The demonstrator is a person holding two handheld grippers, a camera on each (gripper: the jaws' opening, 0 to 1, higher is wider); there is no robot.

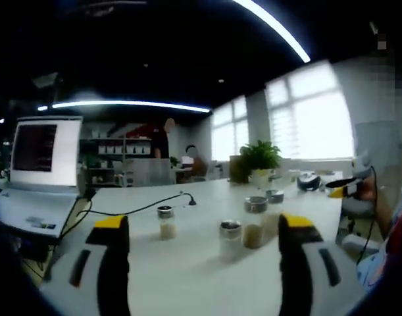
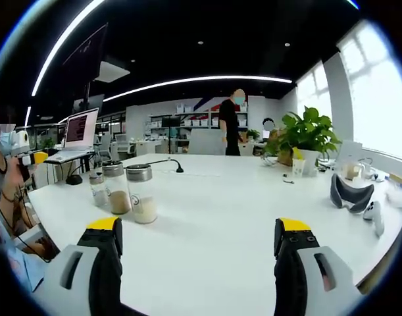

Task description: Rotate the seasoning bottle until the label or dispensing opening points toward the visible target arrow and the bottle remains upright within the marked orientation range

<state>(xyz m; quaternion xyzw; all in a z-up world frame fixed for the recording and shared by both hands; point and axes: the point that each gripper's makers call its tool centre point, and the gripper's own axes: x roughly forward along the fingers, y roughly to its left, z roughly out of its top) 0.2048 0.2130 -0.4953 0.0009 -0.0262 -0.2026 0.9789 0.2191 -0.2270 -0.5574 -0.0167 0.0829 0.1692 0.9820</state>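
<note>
Both the left claw (image 1: 204, 240) and the right claw (image 2: 197, 240) were held released, nothing grasped. The seasoning bottles (image 2: 141, 193) were seen upright on the white worktop (image 2: 240, 210), left of centre. Clustered neighbours could be knocked over during approach.

White table (image 2: 227, 217); clear seasoning bottles (image 2: 141, 194) with silver caps, pale beige fill. Left gripper (image 1: 204, 227) and right gripper (image 2: 197, 234): grey jaws, black inner faces, yellow tips. Green plant (image 2: 306, 131), white pot. Black cable (image 1: 135, 209). Person (image 2: 231, 122) in black.
</note>
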